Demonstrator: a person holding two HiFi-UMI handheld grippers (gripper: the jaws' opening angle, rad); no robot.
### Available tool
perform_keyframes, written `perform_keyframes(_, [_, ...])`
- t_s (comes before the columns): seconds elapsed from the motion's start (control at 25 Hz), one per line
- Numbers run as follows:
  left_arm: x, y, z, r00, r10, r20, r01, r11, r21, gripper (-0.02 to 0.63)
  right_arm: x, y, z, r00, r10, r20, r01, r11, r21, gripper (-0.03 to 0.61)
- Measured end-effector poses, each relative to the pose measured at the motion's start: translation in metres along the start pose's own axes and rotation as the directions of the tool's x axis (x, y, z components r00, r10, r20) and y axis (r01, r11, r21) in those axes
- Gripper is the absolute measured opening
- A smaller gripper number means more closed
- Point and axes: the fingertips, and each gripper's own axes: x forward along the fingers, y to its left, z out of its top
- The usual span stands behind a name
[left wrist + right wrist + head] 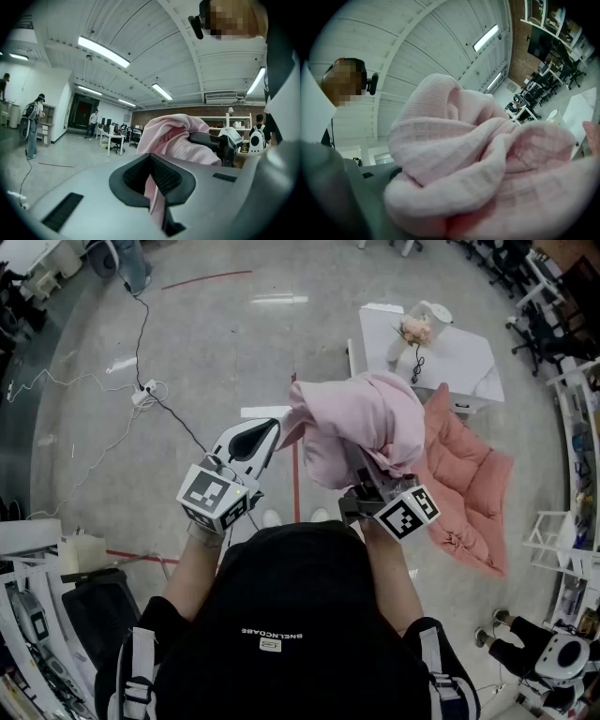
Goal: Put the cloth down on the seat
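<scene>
A pink waffle-weave cloth [361, 423] hangs bunched in the air in front of me, between both grippers. My left gripper [277, 432] is shut on a thin edge of the cloth [173, 136], and the strip runs down between its dark pads [164, 176]. The thick wad rests over my right gripper [370, 488], whose jaws stand wide around the bundle and are mostly buried. In the right gripper view the cloth [487, 164] fills the picture. The seat [469, 484], a coral-pink padded cushion chair, lies on the floor below and to the right of the cloth.
A white table [469, 357] with a flower and a lamp stands beyond the seat. Cables and a power strip [141, 395] lie on the floor at left. A red tape line [296, 479] runs ahead of my feet. White shelves [572, 427] line the right side.
</scene>
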Motion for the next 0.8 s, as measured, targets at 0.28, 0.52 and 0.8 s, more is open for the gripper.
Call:
perform_keyframes(0.28, [-0.013, 0.016, -0.007, 1.0, -0.023, 0.012, 0.023, 1.0, 0.0, 0.015, 0.009, 0.006, -0.013, 1.0, -0.016, 0.003, 0.016, 1.0, 0.001, 0.311])
perform_keyframes(0.52, [-0.041, 0.035, -0.019, 1.0, -0.025, 0.019, 0.025, 1.0, -0.014, 0.015, 0.012, 0.02, -0.031, 0.999, -0.018, 0.03, 0.017, 1.0, 0.019, 0.311])
perform_keyframes(0.8, [-0.068, 0.054, -0.037, 0.998, -0.058, 0.012, 0.059, 0.998, -0.029, 0.015, 0.014, 0.027, -0.047, 0.995, -0.043, 0.091, 0.038, 0.998, 0.055, 0.311])
